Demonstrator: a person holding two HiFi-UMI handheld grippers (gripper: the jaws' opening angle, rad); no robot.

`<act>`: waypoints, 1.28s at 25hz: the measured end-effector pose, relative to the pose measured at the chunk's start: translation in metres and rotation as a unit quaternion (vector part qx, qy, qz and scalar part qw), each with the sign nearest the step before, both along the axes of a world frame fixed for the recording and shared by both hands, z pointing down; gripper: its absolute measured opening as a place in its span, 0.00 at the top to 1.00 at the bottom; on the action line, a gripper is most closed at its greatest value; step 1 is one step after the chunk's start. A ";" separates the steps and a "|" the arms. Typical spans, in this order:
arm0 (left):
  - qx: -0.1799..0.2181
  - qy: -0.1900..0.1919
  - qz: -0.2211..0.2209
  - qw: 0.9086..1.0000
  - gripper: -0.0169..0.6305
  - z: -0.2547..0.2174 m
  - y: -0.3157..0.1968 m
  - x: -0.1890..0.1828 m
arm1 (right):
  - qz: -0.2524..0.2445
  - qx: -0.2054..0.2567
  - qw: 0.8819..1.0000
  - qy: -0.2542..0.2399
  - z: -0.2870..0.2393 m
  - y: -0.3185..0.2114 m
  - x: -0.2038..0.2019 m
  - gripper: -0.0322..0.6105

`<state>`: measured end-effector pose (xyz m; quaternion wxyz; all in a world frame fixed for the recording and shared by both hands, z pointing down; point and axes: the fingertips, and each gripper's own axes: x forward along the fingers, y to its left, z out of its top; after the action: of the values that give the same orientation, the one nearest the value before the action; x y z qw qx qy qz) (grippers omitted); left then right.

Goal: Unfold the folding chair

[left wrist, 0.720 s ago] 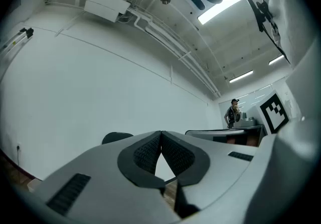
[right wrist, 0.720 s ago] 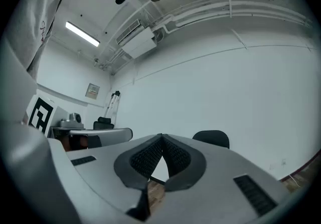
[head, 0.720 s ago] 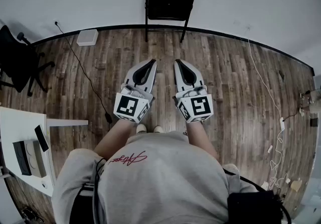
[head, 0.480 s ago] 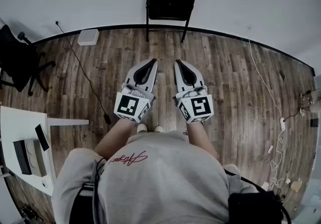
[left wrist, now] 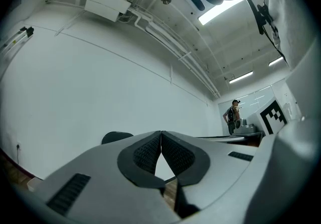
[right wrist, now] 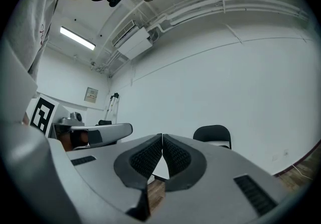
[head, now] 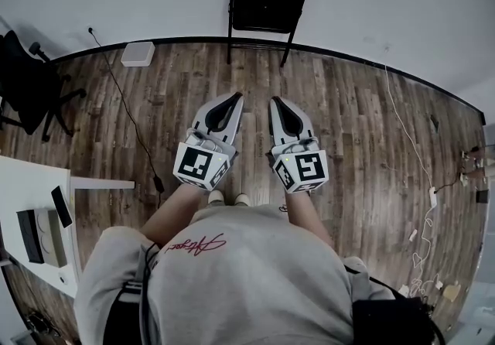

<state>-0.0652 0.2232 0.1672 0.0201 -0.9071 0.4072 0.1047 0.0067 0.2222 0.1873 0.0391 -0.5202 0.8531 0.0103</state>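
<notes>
The left gripper (head: 234, 96) has its jaws closed, tips meeting, with nothing between them. The right gripper (head: 276, 100) just beside it is the same, pressed together and empty. Both are held side by side in front of the person's grey sweatshirt (head: 247, 274), above the wooden floor (head: 348, 127), their tips aimed toward the far wall.

The folding chair (head: 268, 5) stands well apart from both grippers, straight ahead against the white wall (head: 402, 3). It is black and looks folded flat, the seat panel upright between the frame tubes and the feet at the skirting. In the right gripper view its backrest rises just above the right jaw.

To the left, a small white box (head: 138, 53) sits at the skirting and a dark cable (head: 128, 115) runs across the boards. A black office chair (head: 27, 88) stands further left. A white surface (head: 31, 189) carrying a few devices fills the lower left corner. Pale cables (head: 410, 142) trail along the right side of the floor.
</notes>
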 end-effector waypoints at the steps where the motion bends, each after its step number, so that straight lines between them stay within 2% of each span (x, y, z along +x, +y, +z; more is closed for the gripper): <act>1: 0.000 0.001 -0.001 1.000 0.95 0.000 0.000 0.001 | 0.000 0.000 1.000 0.000 0.001 -0.001 0.002 0.93; 6: -0.002 0.000 -0.009 1.000 0.95 0.005 -0.008 0.012 | -0.004 0.003 1.000 -0.001 0.001 -0.009 0.015 0.93; 11: -0.015 0.005 -0.035 0.999 0.95 0.013 -0.024 0.016 | -0.017 -0.001 1.000 -0.011 0.010 -0.022 0.027 0.93; 17: -0.028 0.006 -0.048 0.998 0.95 0.029 -0.070 0.012 | -0.036 -0.015 0.999 -0.001 0.028 -0.065 0.024 0.93; 23: -0.030 0.006 -0.045 0.999 0.95 0.045 -0.177 0.017 | -0.029 -0.019 0.999 0.005 0.045 -0.166 0.030 0.93; 28: -0.029 0.000 -0.016 0.999 0.95 0.057 -0.306 0.016 | -0.018 -0.015 1.000 0.008 0.057 -0.296 0.023 0.93; 32: -0.015 -0.006 0.017 1.000 0.95 0.038 -0.411 0.020 | -0.024 -0.007 1.000 0.018 0.044 -0.403 0.012 0.93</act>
<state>-0.0453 -0.1882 0.2051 0.0069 -0.9147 0.3930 0.0937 0.0186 -0.1813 0.2316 0.0206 -0.4993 0.8661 0.0126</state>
